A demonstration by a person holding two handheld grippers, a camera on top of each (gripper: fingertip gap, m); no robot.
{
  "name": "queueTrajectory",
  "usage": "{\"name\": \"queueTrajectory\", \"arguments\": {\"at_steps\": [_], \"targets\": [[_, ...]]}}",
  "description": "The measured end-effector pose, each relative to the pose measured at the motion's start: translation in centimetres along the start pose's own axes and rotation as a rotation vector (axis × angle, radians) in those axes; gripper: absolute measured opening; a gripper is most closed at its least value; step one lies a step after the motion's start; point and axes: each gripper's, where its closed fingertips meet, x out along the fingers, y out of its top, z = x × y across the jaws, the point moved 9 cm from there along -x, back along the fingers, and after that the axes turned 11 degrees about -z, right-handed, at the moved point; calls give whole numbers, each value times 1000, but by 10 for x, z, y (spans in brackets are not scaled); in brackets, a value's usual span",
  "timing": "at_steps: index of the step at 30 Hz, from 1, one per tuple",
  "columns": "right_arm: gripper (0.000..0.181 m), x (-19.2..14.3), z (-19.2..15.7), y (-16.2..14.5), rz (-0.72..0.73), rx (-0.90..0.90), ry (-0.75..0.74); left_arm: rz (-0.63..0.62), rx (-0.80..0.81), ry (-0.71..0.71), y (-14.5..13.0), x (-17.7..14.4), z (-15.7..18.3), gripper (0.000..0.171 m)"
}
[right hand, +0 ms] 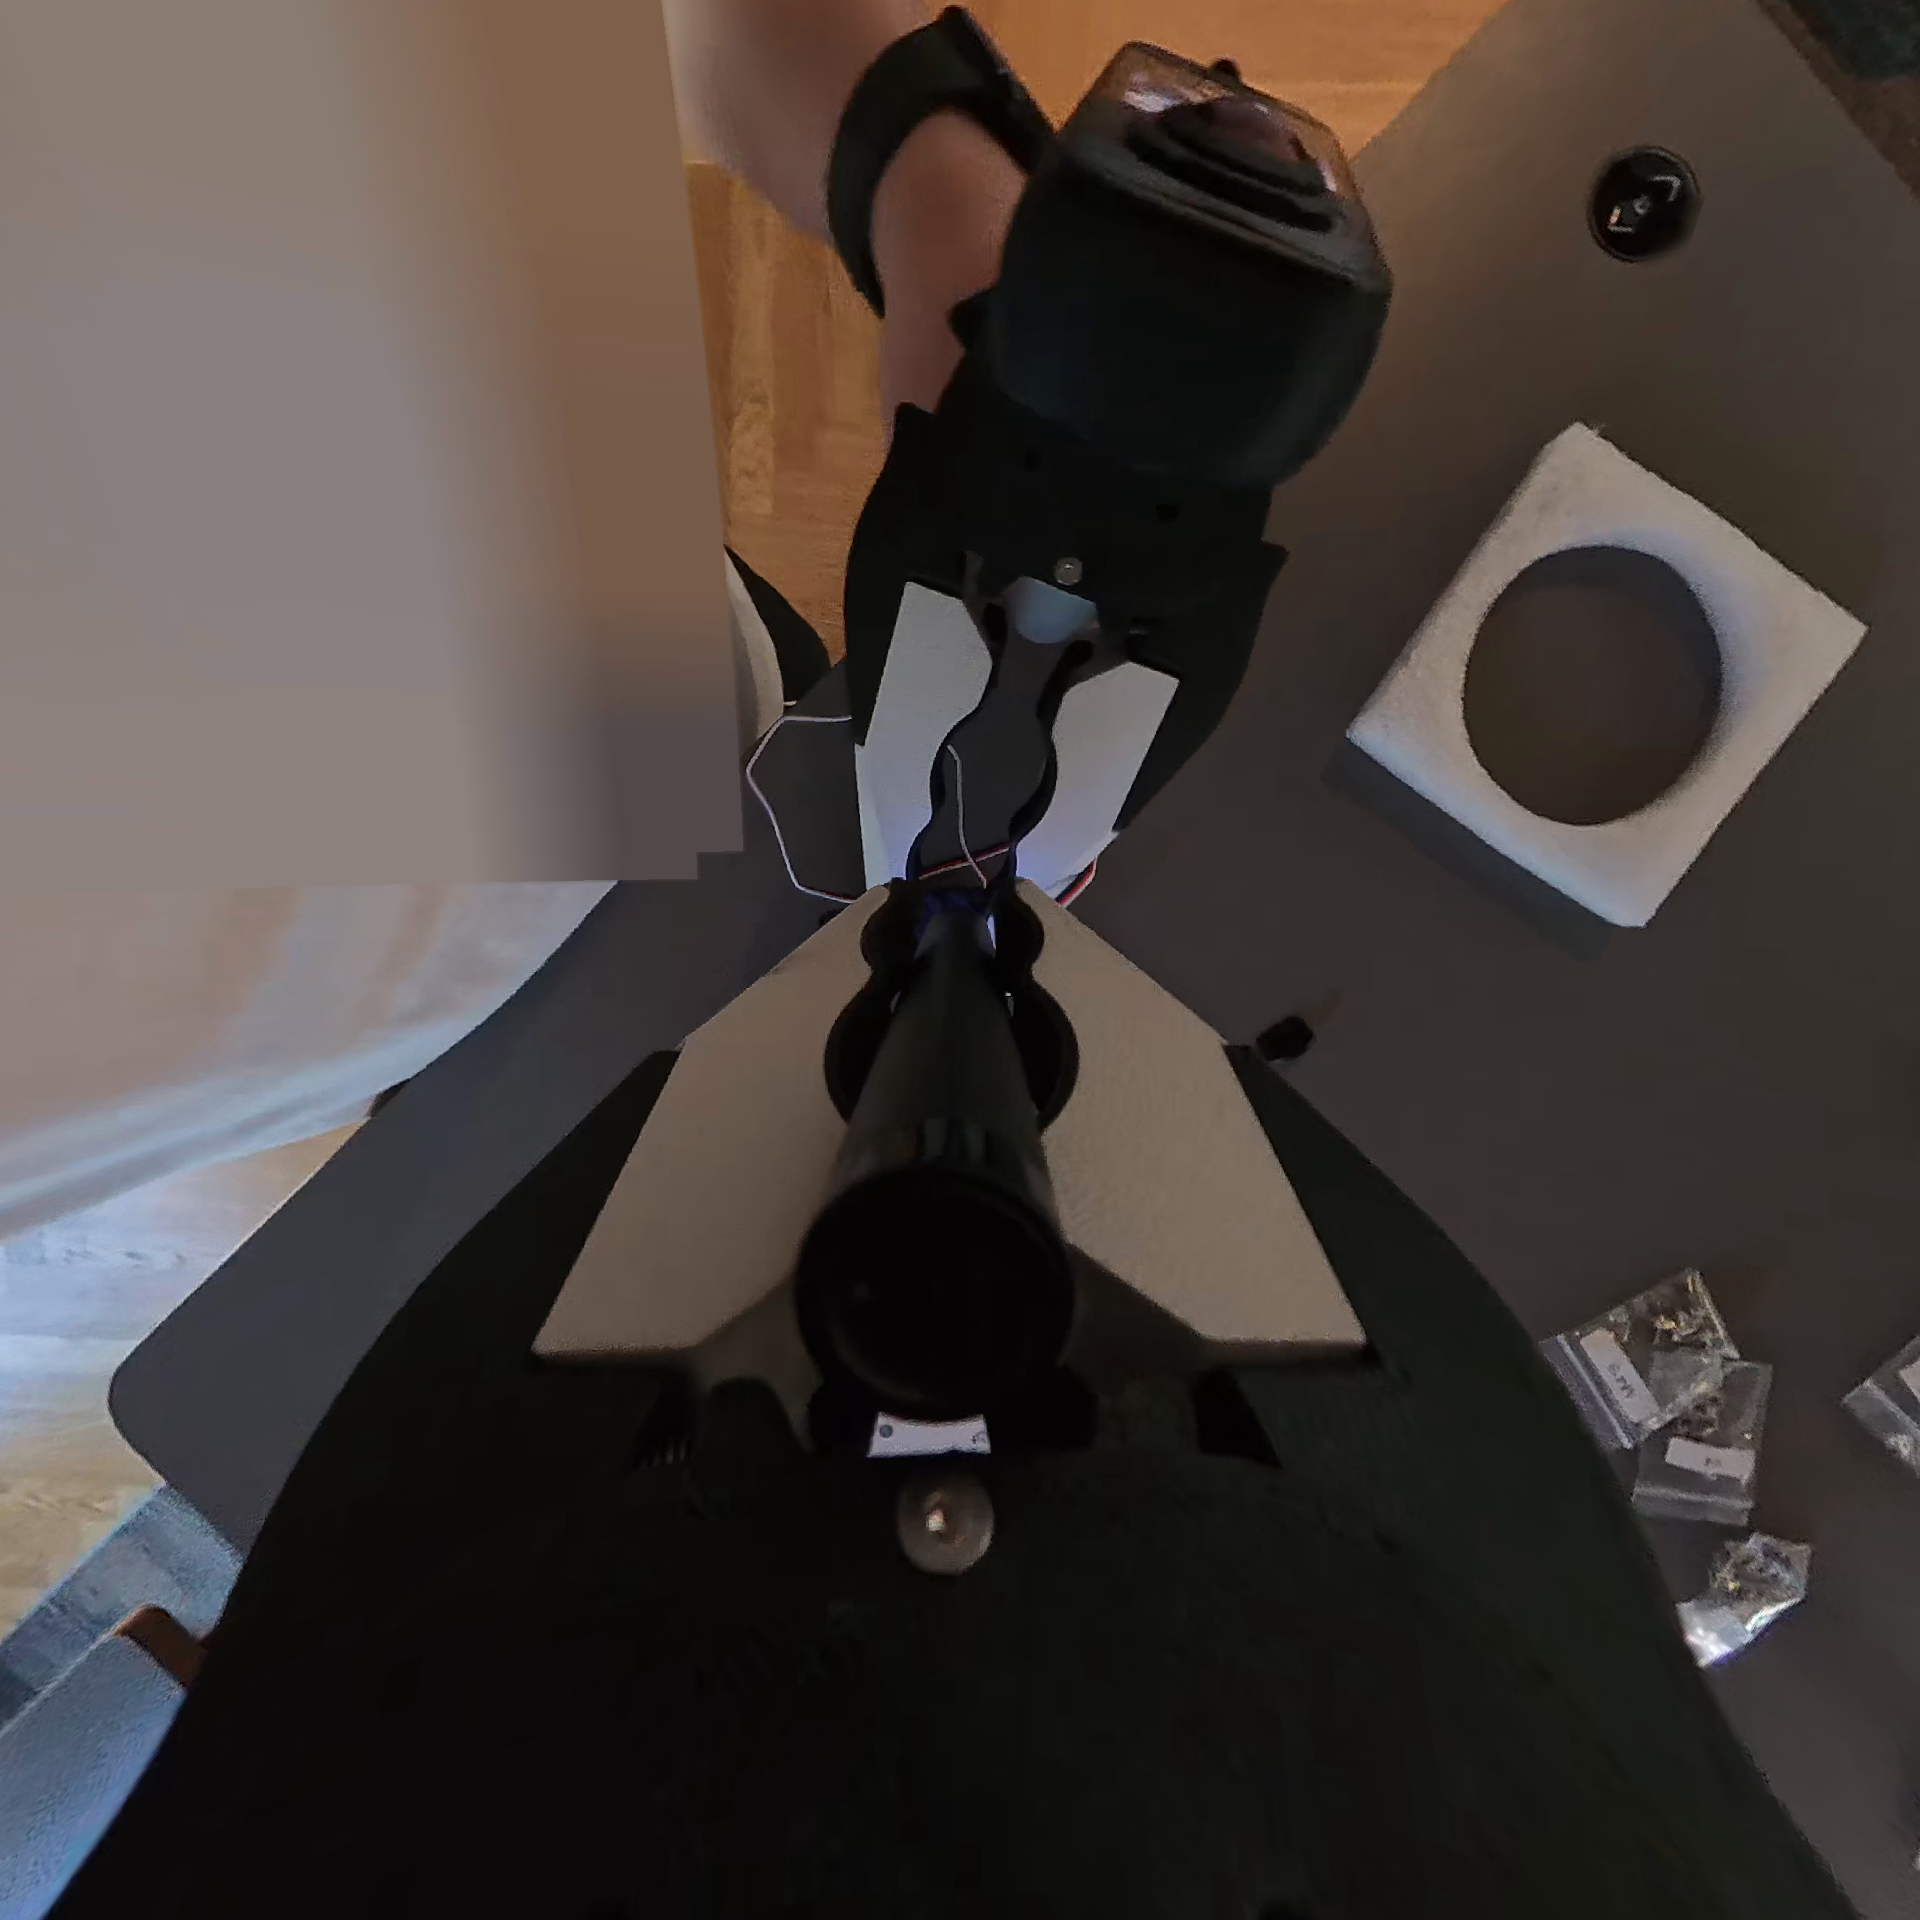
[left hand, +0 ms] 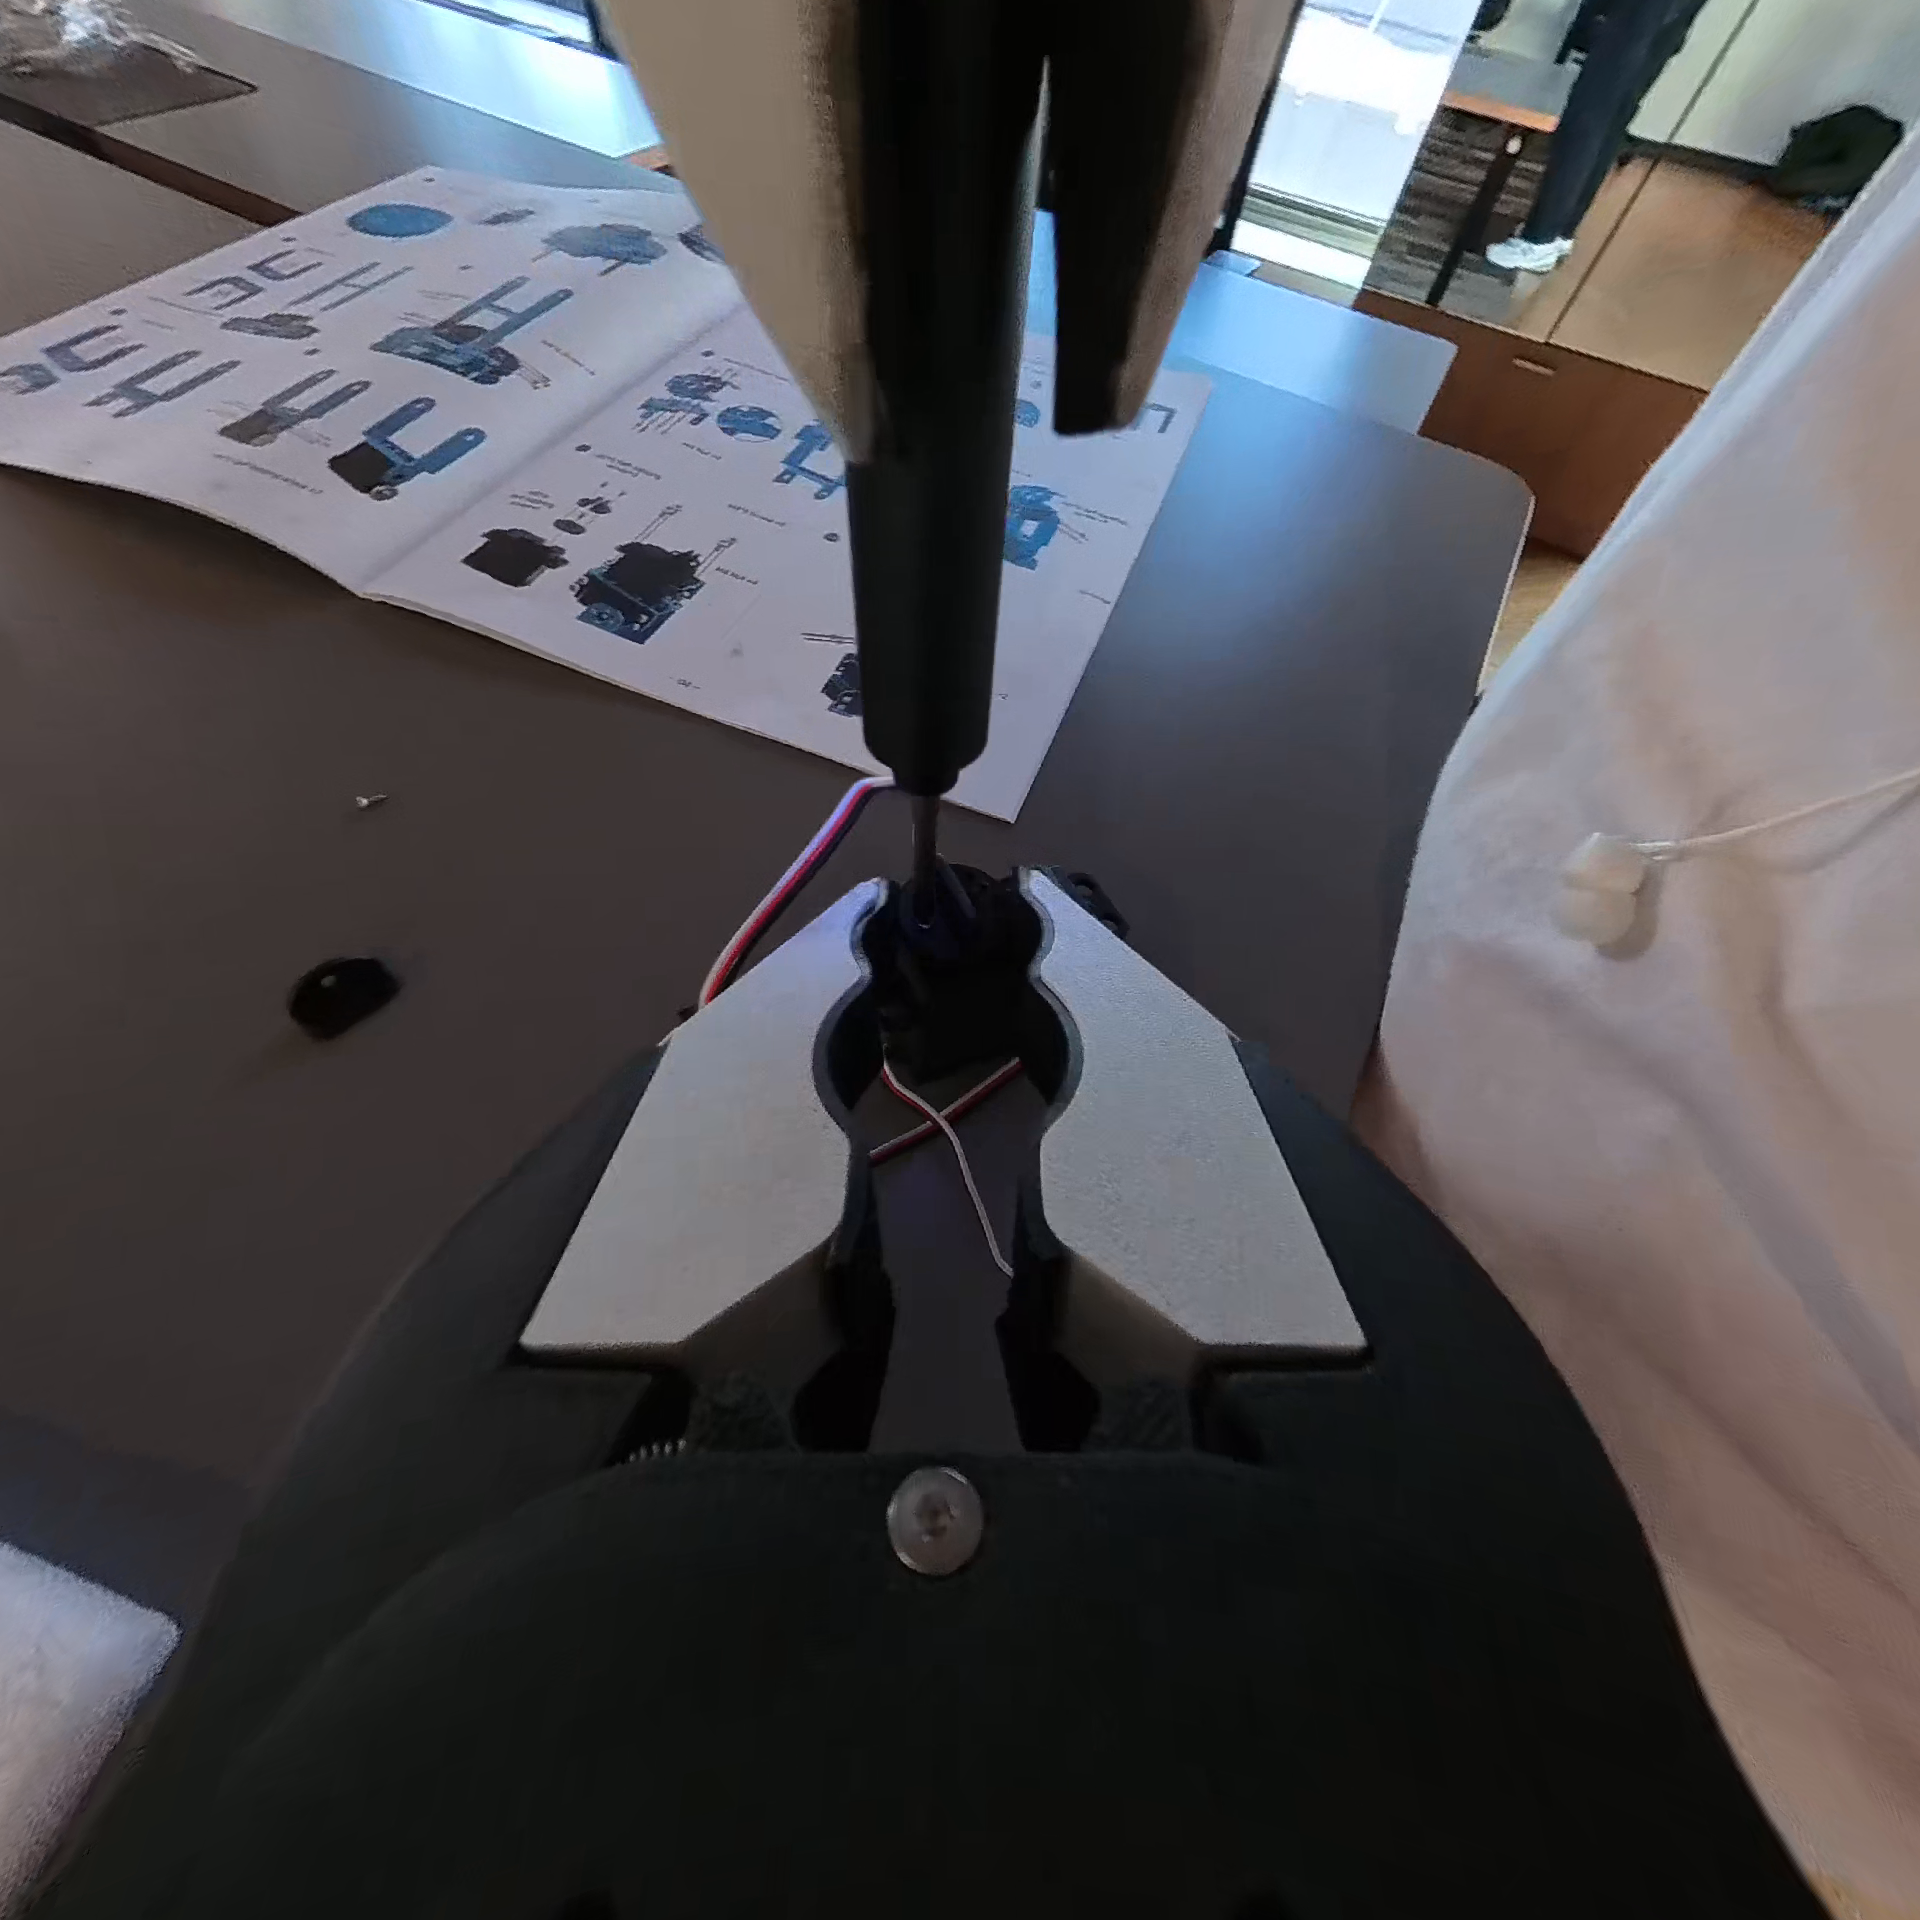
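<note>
pressure straight down the tool's axis looks like what this contact wants, judging by how the slim black cylindrical screwdriver (left hand: 920, 582) stands nearly in line with the small black plastic servo-like part (left hand: 940, 951) under its thin metal bit. the left gripper (left hand: 948, 940) is clamped on that part near its fingertips, with a red, white and dark ribbon of thin wires (left hand: 800, 862) trailing out to one side and crossing again between the matte grey fingers. the right gripper (right hand: 951, 925) is closed round the screwdriver's smooth barrel, the blunt round end cap close to its camera. in my judgement a steady hold on the part matters as much as the turning, since the loose wires sit close to the bit.

the table (left hand: 312, 1039) is a dull grey-brown laminate with a rounded corner. on it lie an open white paper booklet with blue and black diagrams (left hand: 540, 436), a tiny pale screw (left hand: 369, 800), and a small flat black plastic piece with a hole (left hand: 343, 992). in the right wrist view a square white foam block with a round cut-out (right hand: 1600, 675) and several clear crinkled plastic bags of small hardware (right hand: 1683, 1423) rest well apart from the grippers.
</note>
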Motion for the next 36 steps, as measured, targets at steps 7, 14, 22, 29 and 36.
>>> {"name": "queueTrajectory", "arguments": {"at_steps": [7,14,22,29,36], "targets": [[16,1,2,4,-18,-164,85,-8,53,-77,1,2,0,20],[16,3,2,10,-39,-322,156,-20,130,-210,3,4,-2,20],[15,3,-2,6,-5,-124,84,18,-87,70,1,-16,8,49],[15,2,-12,3,7,-25,-4,74,-576,384,9,-24,52,54],[15,2,-16,3,7,46,-37,-25,-587,712,19,21,66,44]]}}
